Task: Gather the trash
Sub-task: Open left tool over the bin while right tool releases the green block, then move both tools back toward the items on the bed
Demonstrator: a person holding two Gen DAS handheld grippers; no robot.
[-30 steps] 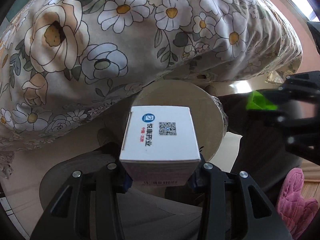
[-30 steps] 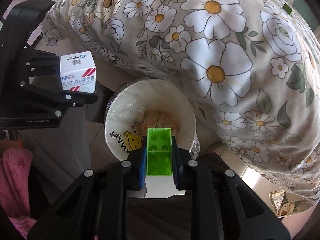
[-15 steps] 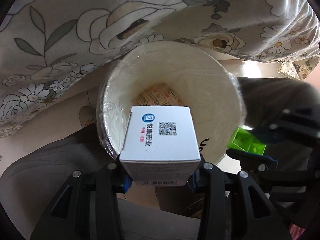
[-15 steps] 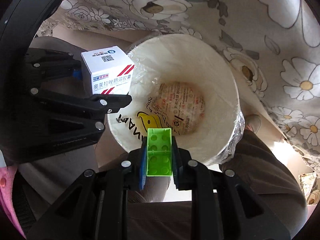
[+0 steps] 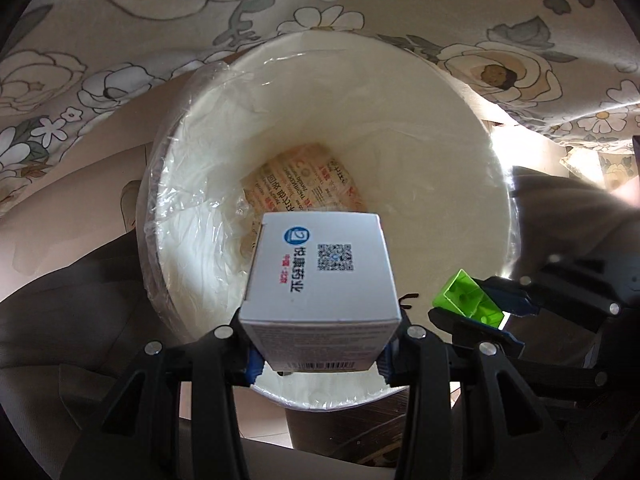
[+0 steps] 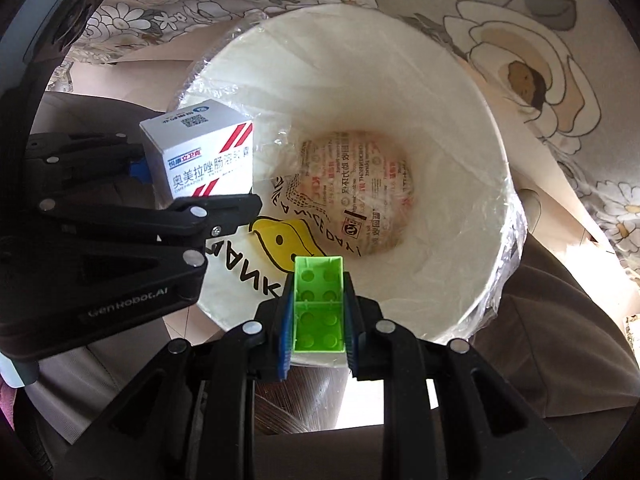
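My left gripper (image 5: pixel 320 344) is shut on a white medicine box (image 5: pixel 320 276) and holds it over the near rim of a white bin (image 5: pixel 460 128) lined with clear plastic. The box also shows in the right wrist view (image 6: pixel 200 156), at the bin's left rim. My right gripper (image 6: pixel 318 320) is shut on a green toy brick (image 6: pixel 318 308) over the bin's (image 6: pixel 460 128) near rim. The brick shows at the right in the left wrist view (image 5: pixel 468 300). A printed wrapper (image 6: pixel 360 188) lies at the bin's bottom.
A floral cloth (image 5: pixel 120 40) hangs over furniture right behind the bin, and shows in the right wrist view (image 6: pixel 520 40). Grey fabric (image 5: pixel 60 320) lies to the left and below. The floor is pale tile.
Both grippers have moved forward and down toward the bin, which now fills both views. The box and the brick are now over its opening, still held.
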